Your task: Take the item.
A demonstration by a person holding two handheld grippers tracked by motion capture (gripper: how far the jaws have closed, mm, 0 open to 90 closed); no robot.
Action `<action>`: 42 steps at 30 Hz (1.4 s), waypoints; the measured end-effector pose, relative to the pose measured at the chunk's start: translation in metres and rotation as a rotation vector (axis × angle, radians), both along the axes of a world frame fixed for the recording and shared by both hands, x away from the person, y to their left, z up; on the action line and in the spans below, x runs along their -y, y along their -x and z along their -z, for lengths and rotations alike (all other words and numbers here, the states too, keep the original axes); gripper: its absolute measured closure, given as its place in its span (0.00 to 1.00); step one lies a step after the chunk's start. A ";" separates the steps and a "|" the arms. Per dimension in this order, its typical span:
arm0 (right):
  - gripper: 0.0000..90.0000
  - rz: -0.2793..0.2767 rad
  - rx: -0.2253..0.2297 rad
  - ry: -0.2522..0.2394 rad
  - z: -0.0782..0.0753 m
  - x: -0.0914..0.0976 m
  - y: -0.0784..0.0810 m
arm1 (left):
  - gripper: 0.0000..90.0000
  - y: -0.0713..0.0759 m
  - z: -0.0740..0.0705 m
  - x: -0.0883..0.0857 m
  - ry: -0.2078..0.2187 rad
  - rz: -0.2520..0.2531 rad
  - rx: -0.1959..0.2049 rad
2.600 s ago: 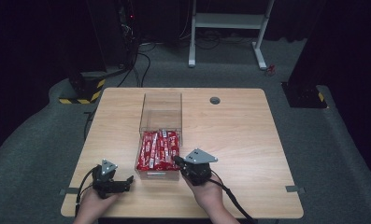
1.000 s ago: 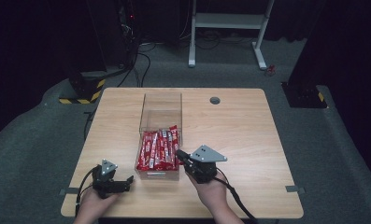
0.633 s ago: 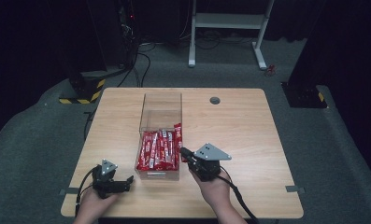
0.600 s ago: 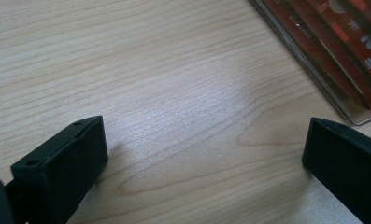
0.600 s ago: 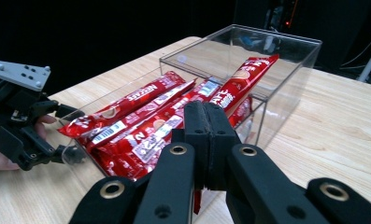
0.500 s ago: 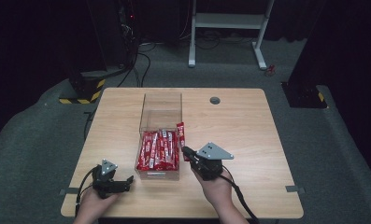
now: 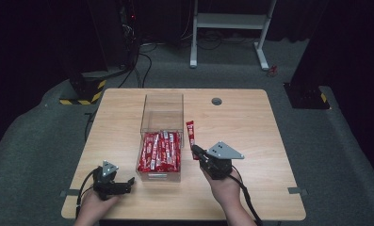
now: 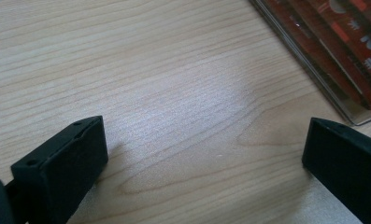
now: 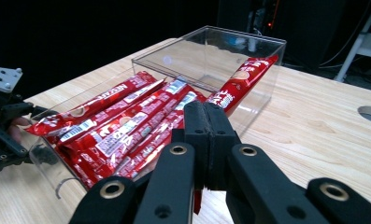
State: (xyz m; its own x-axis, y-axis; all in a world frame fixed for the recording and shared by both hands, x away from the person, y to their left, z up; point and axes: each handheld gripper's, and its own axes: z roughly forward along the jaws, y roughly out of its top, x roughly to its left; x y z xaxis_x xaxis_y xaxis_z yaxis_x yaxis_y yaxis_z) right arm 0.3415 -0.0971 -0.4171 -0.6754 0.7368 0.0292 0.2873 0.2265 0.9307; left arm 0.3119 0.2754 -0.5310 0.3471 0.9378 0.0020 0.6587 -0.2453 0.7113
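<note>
Item: red stick sachet (image 7: 190, 133), one long, narrow foil packet with white lettering and a pale printed patch near its far end, sealed flat at both ends. In the right gripper view the sachet (image 9: 241, 81) rises from the jaws and slants away toward the far right corner of the box.

Location: held clear of the wooden table (image 7: 269, 141), just right of the clear plastic box (image 7: 162, 109), outside its right wall.

Handling, judged: very light; thin wrapper, pliable, likely to bend under its own length when held by one end; glossy film, probably slippery; contents likely powder, so not fragile, though a hard pinch could crease the wrapper. Best hold: across the flat faces near an end seal, as now, or at mid-length for less droop.

Right gripper (image 7: 194, 150): jaws clenched on the near end of the sachet, pads pressed together with the wrapper between them; seen also in its own view (image 9: 206, 140).

Left gripper (image 7: 123, 185): resting low at the near left of the table, jaws spread wide with bare wood between them, grasping nothing; the box corner lies just beyond its right jaw.

Stock: many matching red sachets (image 7: 160, 150) lying side by side in the near half of the box; the far half is bare.
</note>
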 end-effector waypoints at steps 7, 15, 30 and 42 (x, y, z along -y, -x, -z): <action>1.00 0.024 -0.001 -0.005 0.000 0.009 -0.002 | 0.01 0.000 0.000 0.000 0.000 0.000 0.000; 1.00 0.049 -0.002 -0.008 -0.001 0.019 -0.005 | 0.01 0.000 0.000 0.000 0.000 0.001 0.000; 1.00 0.098 -0.001 -0.008 -0.001 0.038 -0.010 | 0.01 0.000 0.000 0.000 0.001 0.000 0.000; 1.00 0.129 -0.010 -0.010 0.001 0.049 -0.016 | 0.01 0.000 0.000 0.000 0.000 0.000 0.000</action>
State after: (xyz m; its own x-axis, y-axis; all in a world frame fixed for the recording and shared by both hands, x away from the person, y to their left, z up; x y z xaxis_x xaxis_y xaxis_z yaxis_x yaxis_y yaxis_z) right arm 0.3572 -0.1462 -0.4186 -0.5746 0.8173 0.0430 0.3225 0.1778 0.9297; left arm 0.3119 0.2753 -0.5310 0.3474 0.9377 0.0016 0.6588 -0.2453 0.7112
